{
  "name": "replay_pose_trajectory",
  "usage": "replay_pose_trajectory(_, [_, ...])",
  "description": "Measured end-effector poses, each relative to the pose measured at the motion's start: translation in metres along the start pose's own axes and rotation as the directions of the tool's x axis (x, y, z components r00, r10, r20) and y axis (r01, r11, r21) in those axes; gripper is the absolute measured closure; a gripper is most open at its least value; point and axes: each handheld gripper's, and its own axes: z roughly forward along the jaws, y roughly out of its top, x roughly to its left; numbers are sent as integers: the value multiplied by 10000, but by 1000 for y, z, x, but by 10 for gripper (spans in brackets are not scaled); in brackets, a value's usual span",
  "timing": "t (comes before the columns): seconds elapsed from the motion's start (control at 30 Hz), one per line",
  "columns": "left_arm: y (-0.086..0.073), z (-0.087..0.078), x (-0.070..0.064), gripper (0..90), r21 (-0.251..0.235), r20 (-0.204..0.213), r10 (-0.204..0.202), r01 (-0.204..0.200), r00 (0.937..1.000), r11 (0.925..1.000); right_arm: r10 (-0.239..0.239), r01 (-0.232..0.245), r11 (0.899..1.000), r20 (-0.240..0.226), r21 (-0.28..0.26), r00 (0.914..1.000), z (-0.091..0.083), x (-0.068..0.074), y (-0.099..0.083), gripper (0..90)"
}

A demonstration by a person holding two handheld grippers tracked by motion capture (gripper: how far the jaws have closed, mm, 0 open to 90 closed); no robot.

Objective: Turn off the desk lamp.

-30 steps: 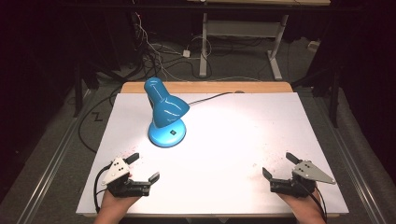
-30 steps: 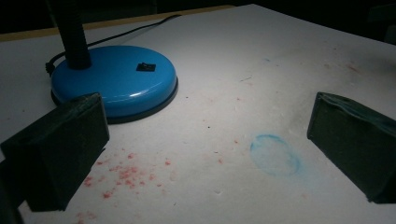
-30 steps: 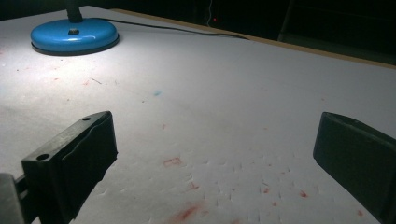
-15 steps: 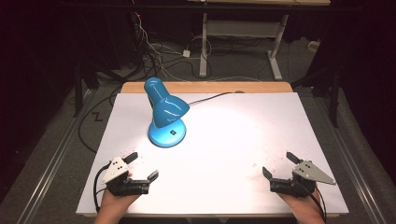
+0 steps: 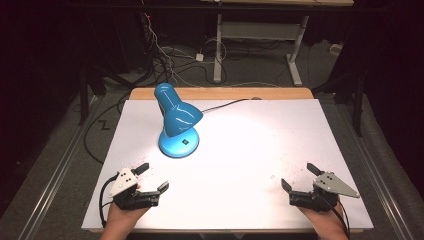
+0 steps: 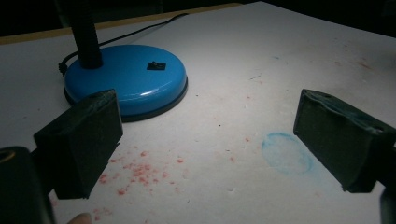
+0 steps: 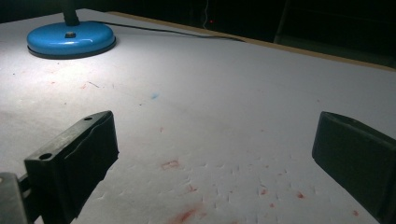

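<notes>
We see a white-covered table [image 5: 250, 150] from above, with the person's two hands entering at its near edge. The left gripper [image 5: 153, 178] sits at the near left corner, its jaws spread wide and holding nothing; the right gripper [image 5: 299, 176] sits at the near right corner, likewise released and empty. The two tools lie well apart.

A blue desk lamp [image 5: 176, 120] stands ahead of the left gripper and slightly toward the table's middle, far off to the left of the right gripper. Its round base [image 6: 126, 79] rests flat on the sheet, near the left gripper's jaws but not touching them; a dark neck [image 6: 86, 32] rises from the base and carries the shade [image 5: 180, 116], which is tilted downward. A black cord [image 5: 227, 104] runs from the lamp toward the far edge.

Between the left gripper's jaws we note red specks [image 6: 135, 170] and a faint blue ring [image 6: 286, 152] on the sheet. Ahead of the right gripper, similar red marks [image 7: 187, 214] dot the surface, and the lamp's base appears far ahead at upper left.
</notes>
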Motion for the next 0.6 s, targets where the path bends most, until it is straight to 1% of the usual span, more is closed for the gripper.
replay_pose_trajectory(0.07, [0,0,0,96,52,28,-11,11,10000,10000,-27,27,10000,16,8,10000,0,0,0,9])
replay_pose_trajectory(0.13, [-1,1,1,136,135,124,-31,29,9999,9999,16,-16,10000,-80,48,10000,1,1,-1,9])
replay_pose_trajectory(0.2, [-1,2,0,140,283,74,41,-43,10000,9996,25,-23,9999,-158,127,9999,3,1,-2,9])
replay_pose_trajectory(0.33, [-1,4,0,148,467,118,49,-54,9999,9989,25,-22,9999,-191,170,9998,4,1,-3,9])
replay_pose_trajectory(0.47, [-1,6,-1,194,559,249,80,-94,9997,9984,94,-90,9997,-201,206,9998,4,0,-4,9])
replay_pose_trajectory(0.53, [0,7,-1,197,616,260,1,-17,9997,9981,114,-110,9997,-203,205,9997,4,0,-4,9])
replay_pose_trajectory(0.57, [0,8,-1,215,632,240,-51,36,9997,9980,110,-106,9997,-209,201,9997,4,0,-4,9])
replay_pose_trajectory(0.6, [1,9,-1,242,690,87,-110,104,9999,9976,89,-85,9998,-199,179,9998,4,0,-3,9])
